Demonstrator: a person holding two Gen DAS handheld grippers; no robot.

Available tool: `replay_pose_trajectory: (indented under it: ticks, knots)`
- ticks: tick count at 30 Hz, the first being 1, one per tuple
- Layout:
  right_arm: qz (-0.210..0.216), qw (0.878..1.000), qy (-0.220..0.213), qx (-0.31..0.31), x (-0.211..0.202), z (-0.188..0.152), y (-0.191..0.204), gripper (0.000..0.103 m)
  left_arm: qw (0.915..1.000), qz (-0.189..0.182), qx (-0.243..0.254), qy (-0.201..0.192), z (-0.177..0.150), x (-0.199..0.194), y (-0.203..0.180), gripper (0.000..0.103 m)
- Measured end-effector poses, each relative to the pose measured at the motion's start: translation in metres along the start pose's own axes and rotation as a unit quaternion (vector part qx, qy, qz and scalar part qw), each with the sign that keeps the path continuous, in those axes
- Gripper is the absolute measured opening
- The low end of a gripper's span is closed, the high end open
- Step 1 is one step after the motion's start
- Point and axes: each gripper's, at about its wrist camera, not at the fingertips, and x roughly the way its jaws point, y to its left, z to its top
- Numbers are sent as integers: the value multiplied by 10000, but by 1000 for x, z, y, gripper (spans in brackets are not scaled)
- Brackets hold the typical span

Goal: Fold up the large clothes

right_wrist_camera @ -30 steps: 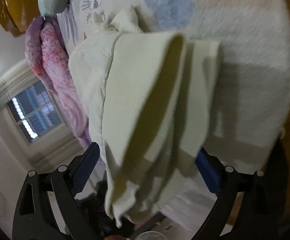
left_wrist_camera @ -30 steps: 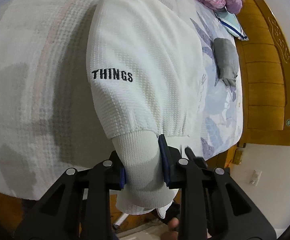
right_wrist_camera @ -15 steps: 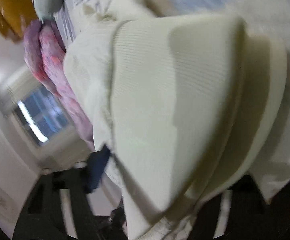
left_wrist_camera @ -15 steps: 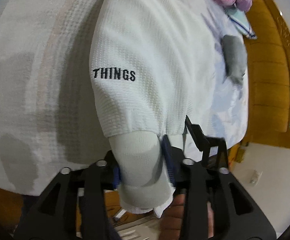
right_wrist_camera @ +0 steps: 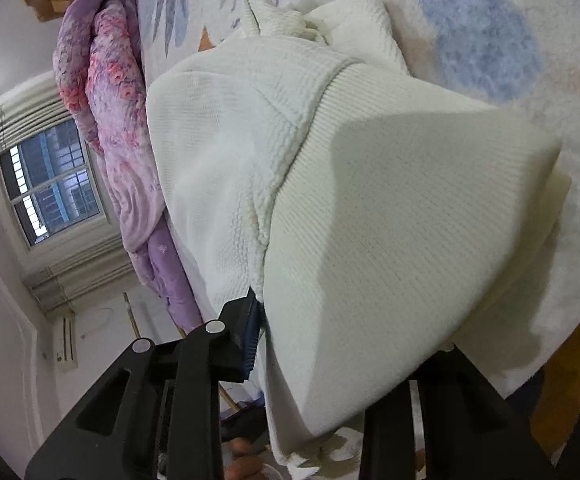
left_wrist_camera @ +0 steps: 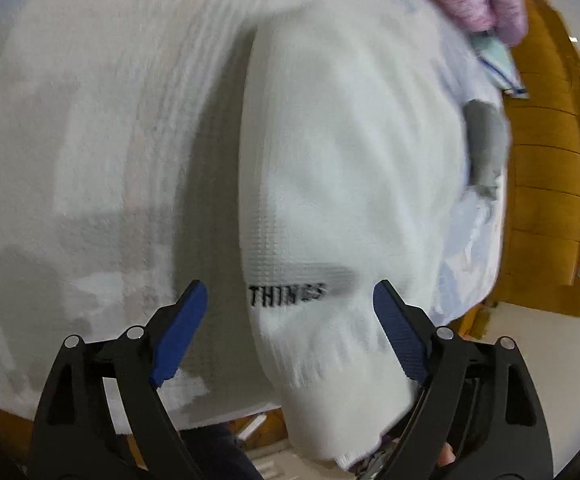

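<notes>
A white waffle-knit sweatshirt (left_wrist_camera: 342, 168) with black "THINGS" lettering lies on the bed, its sleeve end hanging toward the camera. My left gripper (left_wrist_camera: 290, 316) is open, its blue pads spread wide on either side of the sleeve and not gripping it. In the right wrist view the same sweatshirt (right_wrist_camera: 249, 168) shows its ribbed hem (right_wrist_camera: 390, 220) draped over my right gripper (right_wrist_camera: 346, 340). The left blue pad presses against the fabric; the right finger is hidden under the cloth.
The bed has a white fluffy blanket (left_wrist_camera: 89, 120) with pastel prints. A pink-purple quilt (right_wrist_camera: 101, 92) lies bunched at the bed's edge. A grey cloth (left_wrist_camera: 486, 144) lies near the wooden headboard (left_wrist_camera: 550, 184). A window (right_wrist_camera: 49, 188) is at the left.
My left gripper has opened and let go of the sleeve cuff, which now hangs loose between the jaws. The right gripper has closed in on the ribbed hem.
</notes>
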Motion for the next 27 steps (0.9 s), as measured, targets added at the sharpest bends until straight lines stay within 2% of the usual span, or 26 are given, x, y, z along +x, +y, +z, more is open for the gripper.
replay_pose_trajectory:
  ticks: [3,4,5,6,7,8,10,12,15,16,19,21,24,27]
  knots:
    - [-38,9999,109,58,1,4,6,27,9993,-351,-139,66,-3,15,-6,85]
    - [-69,9999,130,68,4,7,11,27,9991,-386,-154,19,-3,22,-10,82]
    - [-138,9998,144,52,4,9,15,27,9996,-230,-131,-67,-1,25,-13,67]
    - [-255,9995,161,-14,6,10,20,27,9999,-11,-54,-86,-1,28,-17,60]
    - [-429,9988,191,-160,6,11,27,27,9999,83,20,-102,-4,27,-20,44]
    - [-658,9968,206,-415,6,11,38,27,9996,159,161,-142,-7,23,-26,35]
    - [-887,9924,222,-822,1,8,53,26,9986,184,406,-280,-12,6,-38,30]
    - [-1061,9855,225,-1305,-5,3,75,26,9967,317,597,-448,-15,-13,-56,27]
    - [-1354,9681,220,-2095,-13,-5,116,26,9897,720,1046,-656,-20,-32,-93,25]
    - [-1410,9599,218,-2414,-20,-7,136,26,9897,701,1037,-701,-21,-37,-100,25]
    - [-1360,9499,284,-2800,-37,-8,167,26,9903,535,913,-905,-26,-65,-124,25]
    - [-1333,9390,247,-3159,-53,-13,200,25,9897,436,902,-1021,-29,-81,-145,25]
    - [-1194,9334,230,-3376,-76,-17,231,25,9904,244,860,-1055,-32,-102,-167,25]
    - [-1098,9328,161,-3429,-94,-22,250,25,9896,107,960,-1062,-34,-117,-198,25]
